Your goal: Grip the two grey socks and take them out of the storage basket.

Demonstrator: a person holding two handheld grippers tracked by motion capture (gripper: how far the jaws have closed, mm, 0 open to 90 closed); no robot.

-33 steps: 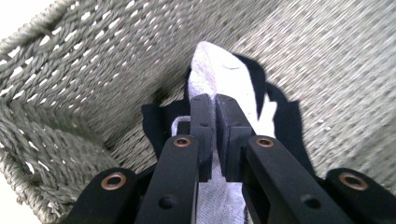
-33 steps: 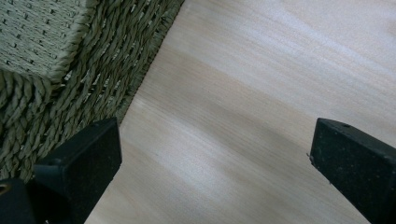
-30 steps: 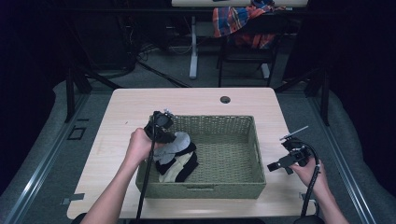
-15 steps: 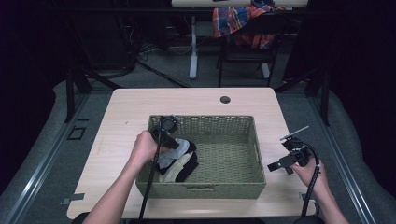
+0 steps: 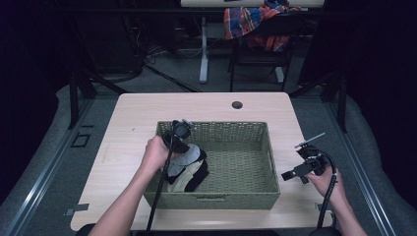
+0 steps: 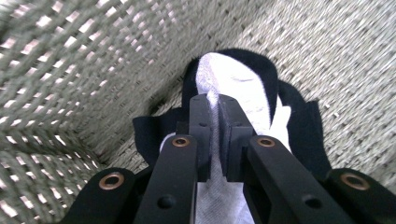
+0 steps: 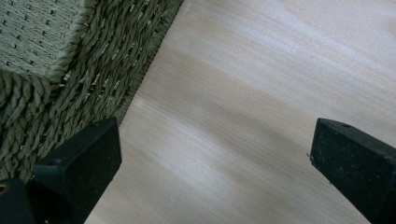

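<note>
Pinching unlabelled white sock (image 6: 233, 79), left hand-held gripper (image 6: 214, 100) in basket (image 6: 70, 60).

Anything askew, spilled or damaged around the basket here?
Nothing stands out. The woven basket sits square on the table, and the socks lie heaped in its left end. The left gripper is shut on a white sock; the right gripper is open over bare table.

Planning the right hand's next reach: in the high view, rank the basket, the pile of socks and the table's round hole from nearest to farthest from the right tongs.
From the right tongs:
1. Basket, just to their left.
2. Pile of socks, at the basket's left end.
3. Round hole, at the table's far edge.
</note>
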